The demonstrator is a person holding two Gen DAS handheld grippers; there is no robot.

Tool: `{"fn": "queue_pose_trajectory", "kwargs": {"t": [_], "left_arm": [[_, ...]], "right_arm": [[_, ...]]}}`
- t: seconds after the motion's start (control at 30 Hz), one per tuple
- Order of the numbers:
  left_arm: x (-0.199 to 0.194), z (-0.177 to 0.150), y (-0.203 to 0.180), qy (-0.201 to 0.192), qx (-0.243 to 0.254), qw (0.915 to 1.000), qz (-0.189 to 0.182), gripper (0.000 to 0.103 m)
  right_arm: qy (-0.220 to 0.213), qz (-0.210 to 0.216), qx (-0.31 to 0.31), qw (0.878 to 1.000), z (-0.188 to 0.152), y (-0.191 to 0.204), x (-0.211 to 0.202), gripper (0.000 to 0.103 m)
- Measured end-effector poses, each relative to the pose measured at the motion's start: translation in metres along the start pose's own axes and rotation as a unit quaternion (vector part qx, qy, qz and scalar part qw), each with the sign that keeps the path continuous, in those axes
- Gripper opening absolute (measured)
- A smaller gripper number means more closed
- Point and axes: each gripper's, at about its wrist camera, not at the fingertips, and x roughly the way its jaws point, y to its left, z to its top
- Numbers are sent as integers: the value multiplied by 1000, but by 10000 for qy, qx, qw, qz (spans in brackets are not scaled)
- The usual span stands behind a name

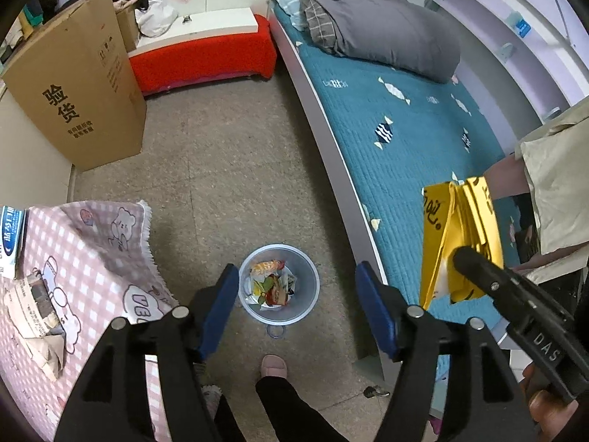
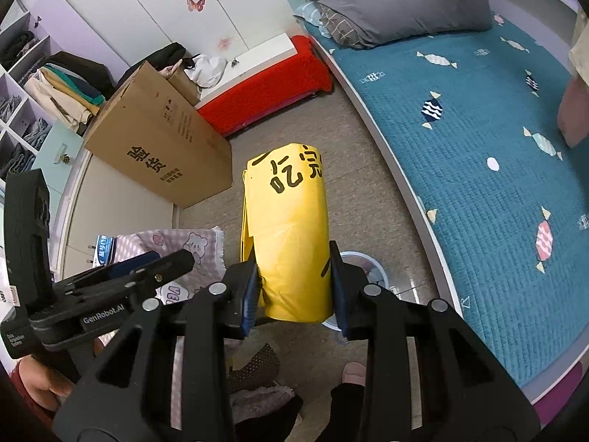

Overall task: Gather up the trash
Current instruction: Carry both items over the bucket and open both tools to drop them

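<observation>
A small grey waste bin (image 1: 278, 284) stands on the floor, holding crumpled colourful wrappers (image 1: 273, 286). My left gripper (image 1: 296, 307) is open and empty, high above the bin, which shows between its blue pads. My right gripper (image 2: 296, 289) is shut on a folded yellow paper bag (image 2: 289, 235) with black writing, held in the air above the bin, whose rim (image 2: 368, 261) shows behind the bag. In the left wrist view the bag (image 1: 456, 243) hangs at the right, over the bed edge. Crumpled newspaper (image 1: 35, 316) lies on the pink checked cloth (image 1: 95, 258) at the left.
A bed with a teal quilt (image 1: 405, 140) and grey duvet (image 1: 375, 22) runs along the right. A large cardboard box (image 1: 81, 84) stands at the left, a red bench (image 1: 206, 55) behind. My slippered foot (image 1: 273, 366) is near the bin. Shelves of clothes (image 2: 48, 84) are far left.
</observation>
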Motion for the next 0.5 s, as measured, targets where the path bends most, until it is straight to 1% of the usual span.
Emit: {"fn": "queue_pose_trajectory", "kwargs": {"t": [0.2, 0.5], "left_arm": [[-9, 1, 6, -80, -66, 9999, 75, 68], [-19, -4, 19, -161, -226, 9995, 150, 69]], "right_arm": [[64, 88, -48, 9999, -2, 6, 2, 33], [174, 200, -161, 9995, -8, 20, 7, 34]]}}
